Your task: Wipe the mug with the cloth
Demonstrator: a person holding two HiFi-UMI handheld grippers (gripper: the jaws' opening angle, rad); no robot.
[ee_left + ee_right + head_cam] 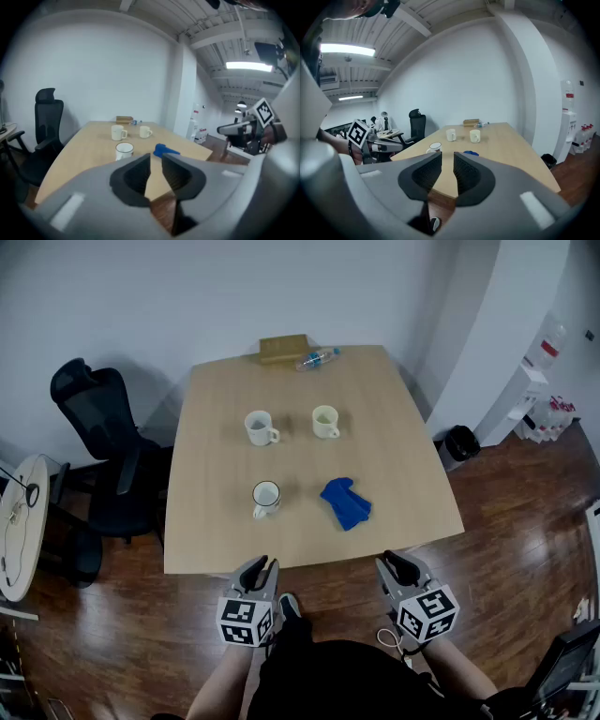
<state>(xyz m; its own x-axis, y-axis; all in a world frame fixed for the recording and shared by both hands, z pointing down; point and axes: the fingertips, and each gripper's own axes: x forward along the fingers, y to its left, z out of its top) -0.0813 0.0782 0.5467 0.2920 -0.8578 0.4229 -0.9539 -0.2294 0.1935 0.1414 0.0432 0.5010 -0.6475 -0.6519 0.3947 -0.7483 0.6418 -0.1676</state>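
Both claws hang short of the near edge of the tabletop (394, 427), angled slightly down toward it, nothing touched yet.
- left claw (262, 565): jaws a narrow gap apart, nothing between them.
- right claw (394, 561): same, narrow gap and empty.

Task things:
- Blue cloth (345, 502) lies crumpled on the near right part of the tabletop, ahead of the right claw.
- Dark-rimmed mug (265, 497) stands upright to the left of the cloth, apart from it, with its handle toward the person. It's ahead of the left claw.
- Two more mugs sit further back, a white mug (260, 427) and a cream mug (324, 421).

The task doesn't say which mug. The dark-rimmed one is my guess, as it's nearest.

Handling, as I judge it:
- Cloth: soft, light and limp, so it will drape and bunch. Pinch a raised fold on top rather than a flat edge. The right claw needs to open wider first.
- Mug: rigid, with a smooth wall that is likely slick. It's empty as far as I can see, so light enough to slide or tip under wiping pressure. Left claw should clamp the handle or pinch the rim wall and hold it down while the cloth works round it.
- Material unclear from here. If ceramic, it could chip.

Also on the far edge, clear of the work, are a plastic bottle (317, 358) and a wooden box (284, 349).
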